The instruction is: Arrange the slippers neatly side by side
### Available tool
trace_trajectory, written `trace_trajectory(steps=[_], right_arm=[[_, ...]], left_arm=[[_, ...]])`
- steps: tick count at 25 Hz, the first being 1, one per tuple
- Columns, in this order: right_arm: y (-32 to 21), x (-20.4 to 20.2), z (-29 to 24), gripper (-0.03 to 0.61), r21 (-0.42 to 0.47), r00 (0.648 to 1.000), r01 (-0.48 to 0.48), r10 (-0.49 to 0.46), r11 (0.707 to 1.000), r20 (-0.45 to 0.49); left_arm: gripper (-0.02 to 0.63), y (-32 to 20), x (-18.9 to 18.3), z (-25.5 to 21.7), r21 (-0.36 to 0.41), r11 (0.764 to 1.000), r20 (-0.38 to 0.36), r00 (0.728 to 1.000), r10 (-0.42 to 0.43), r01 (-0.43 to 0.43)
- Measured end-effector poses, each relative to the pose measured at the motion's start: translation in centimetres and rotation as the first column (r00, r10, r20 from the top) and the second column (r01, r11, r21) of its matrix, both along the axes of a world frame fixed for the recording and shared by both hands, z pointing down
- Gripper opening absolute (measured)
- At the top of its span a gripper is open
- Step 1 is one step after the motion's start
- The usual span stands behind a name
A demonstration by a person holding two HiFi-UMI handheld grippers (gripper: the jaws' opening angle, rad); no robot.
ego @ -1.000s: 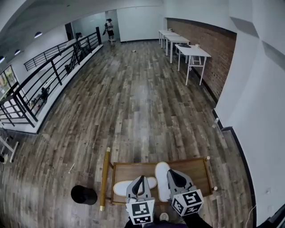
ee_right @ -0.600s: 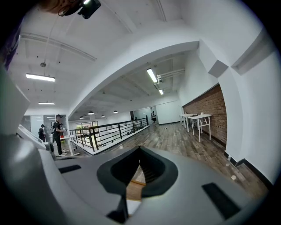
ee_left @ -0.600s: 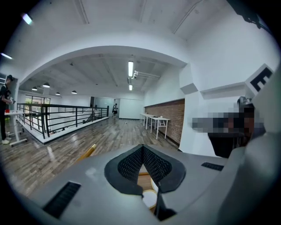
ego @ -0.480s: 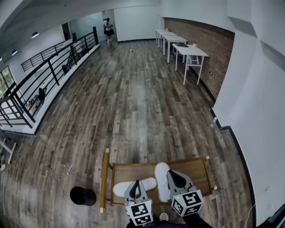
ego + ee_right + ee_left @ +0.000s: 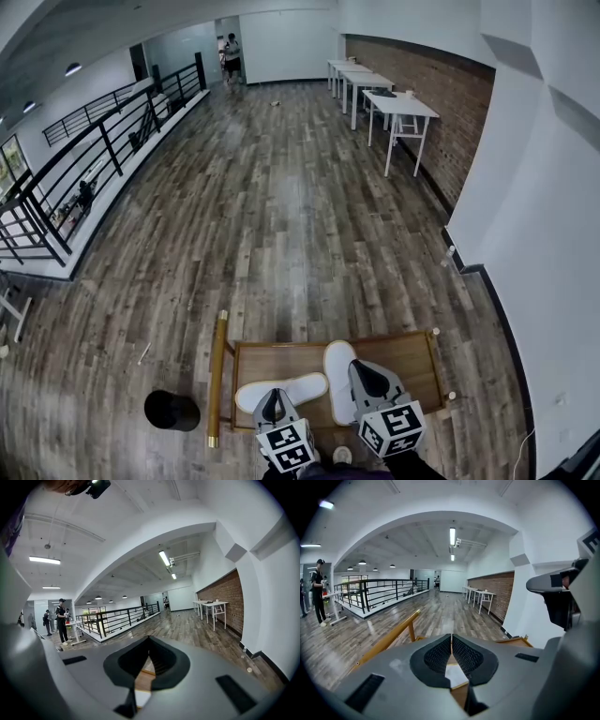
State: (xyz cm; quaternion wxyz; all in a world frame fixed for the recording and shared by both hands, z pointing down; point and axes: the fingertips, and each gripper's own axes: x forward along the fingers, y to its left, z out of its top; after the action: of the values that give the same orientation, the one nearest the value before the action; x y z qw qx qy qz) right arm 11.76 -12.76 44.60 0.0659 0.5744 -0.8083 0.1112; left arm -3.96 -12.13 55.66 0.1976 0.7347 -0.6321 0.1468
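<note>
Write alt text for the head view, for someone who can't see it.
Two white slippers lie unaligned on a low wooden table: the left slipper crosswise, the right slipper pointing away. The left gripper and right gripper hover over them, jaws together. Beyond is a wide wood floor with white desks along a brick wall.

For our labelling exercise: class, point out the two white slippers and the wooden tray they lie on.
Crosswise slipper (image 5: 300, 386): head view, on its right half.
Lengthwise slipper (image 5: 337, 373): head view, on its middle.
Wooden tray (image 5: 419, 360): head view, on bare board near its right edge.
</note>
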Motion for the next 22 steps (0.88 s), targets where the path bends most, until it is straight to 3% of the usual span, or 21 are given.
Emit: trace_trajectory(steps=[10, 15, 19, 22], right_arm=[[-0.3, -0.1, 0.6, -0.002, -0.016, 1.000, 0.014, -0.014, 1.000, -0.001], [-0.6, -1.3, 2.0, -0.002, -0.048, 0.998, 0.068, -0.068, 0.997, -0.009], [-0.7, -4.4, 4.4, -0.002, -0.085, 0.974, 0.219, -0.223, 0.972, -0.043], [-0.8, -7.7, 5.9, -0.002, -0.090, 0.913, 0.395, -0.401, 0.914, -0.070]], left_arm=[[-0.009, -0.1, -0.9, 0.8, -0.007, 1.000, 0.015, 0.999, -0.029, 0.029], [-0.009, -0.1, -1.5, -0.3, 0.039, 0.998, 0.014, 0.998, -0.059, 0.058], [-0.009, 0.8, -1.8, -1.1, 0.068, 0.996, 0.017, 0.998, -0.053, 0.052], [-0.009, 1.5, -2.5, -0.8, 0.070, 0.995, 0.027, 0.997, -0.072, 0.070]])
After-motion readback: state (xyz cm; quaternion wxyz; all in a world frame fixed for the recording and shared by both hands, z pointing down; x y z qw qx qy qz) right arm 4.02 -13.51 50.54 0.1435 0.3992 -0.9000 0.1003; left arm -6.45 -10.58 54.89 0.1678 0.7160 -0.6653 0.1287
